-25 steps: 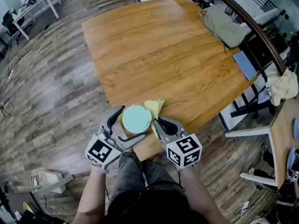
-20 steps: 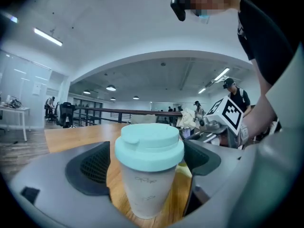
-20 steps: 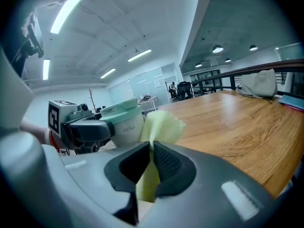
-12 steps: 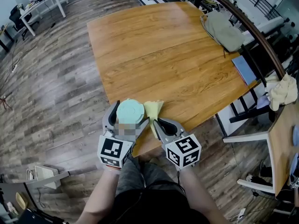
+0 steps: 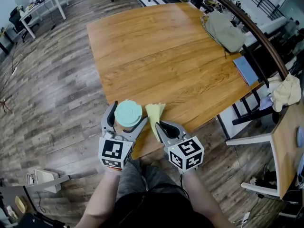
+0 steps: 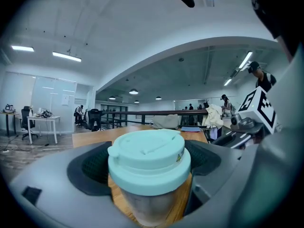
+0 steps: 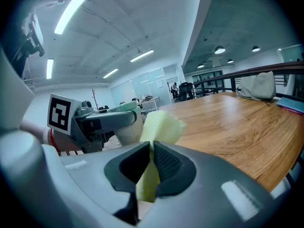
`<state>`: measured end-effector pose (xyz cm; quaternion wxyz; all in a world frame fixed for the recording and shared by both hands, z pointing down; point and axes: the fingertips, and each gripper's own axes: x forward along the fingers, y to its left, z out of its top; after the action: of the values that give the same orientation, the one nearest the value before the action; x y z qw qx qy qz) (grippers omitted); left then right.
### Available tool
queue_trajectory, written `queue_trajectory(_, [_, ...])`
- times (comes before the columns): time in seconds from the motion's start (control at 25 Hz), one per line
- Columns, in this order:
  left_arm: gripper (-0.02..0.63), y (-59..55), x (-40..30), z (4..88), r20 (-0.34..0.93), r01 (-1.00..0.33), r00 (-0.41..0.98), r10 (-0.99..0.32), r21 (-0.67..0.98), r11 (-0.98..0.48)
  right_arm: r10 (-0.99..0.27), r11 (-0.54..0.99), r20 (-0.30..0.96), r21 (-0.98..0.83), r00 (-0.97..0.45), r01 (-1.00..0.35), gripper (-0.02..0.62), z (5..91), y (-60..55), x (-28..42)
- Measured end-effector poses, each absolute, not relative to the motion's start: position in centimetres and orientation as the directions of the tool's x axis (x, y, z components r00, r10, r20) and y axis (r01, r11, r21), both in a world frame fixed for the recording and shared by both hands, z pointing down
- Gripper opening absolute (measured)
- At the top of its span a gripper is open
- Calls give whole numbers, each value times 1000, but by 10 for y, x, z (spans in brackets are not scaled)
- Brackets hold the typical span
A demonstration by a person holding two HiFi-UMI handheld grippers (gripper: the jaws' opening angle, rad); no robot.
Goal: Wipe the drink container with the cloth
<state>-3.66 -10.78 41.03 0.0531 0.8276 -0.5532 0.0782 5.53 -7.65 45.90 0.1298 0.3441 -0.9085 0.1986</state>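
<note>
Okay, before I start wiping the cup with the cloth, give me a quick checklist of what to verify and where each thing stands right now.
1. Left gripper shut on the drink container: ok, fingers sit on both sides below the lid.
2. Right gripper shut on the cloth: ok, pinched, with the free end sticking out.
3. Lid seated: ok, it sits level.
4. Cloth touching the container: not ok, the head view shows a gap.
5. Container's base resting on the table: cannot tell, the base is hidden.
</note>
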Motion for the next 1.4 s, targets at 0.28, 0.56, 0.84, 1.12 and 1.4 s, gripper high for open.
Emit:
queue_trajectory(0.28, [463,-102,-45,409,136,-841,540,-831,64,-537,-567,690,353,-289,-744,-663,34,452,-77,37])
queue_trajectory(0.56, [463,-106,-63,402,48,-737,668,-743,184,-650,-562,693,331,-313,-758,-650,34,444,-86,10])
queue_trajectory(0.84, [463,-109,-82,402,-23,-647,736,-677,272,-712,-556,690,294,-358,-777,-629,34,432,-96,-23])
queue_trajectory(1.12, [463,-110,-101,406,-74,-568,777,-625,343,-748,-565,670,224,-437,-794,-600,34,410,-104,-50])
queue_trajectory(1.4, [463,-112,-110,408,-98,-523,798,-594,377,-765,-572,673,231,-415,-787,-612,34,405,-105,-69])
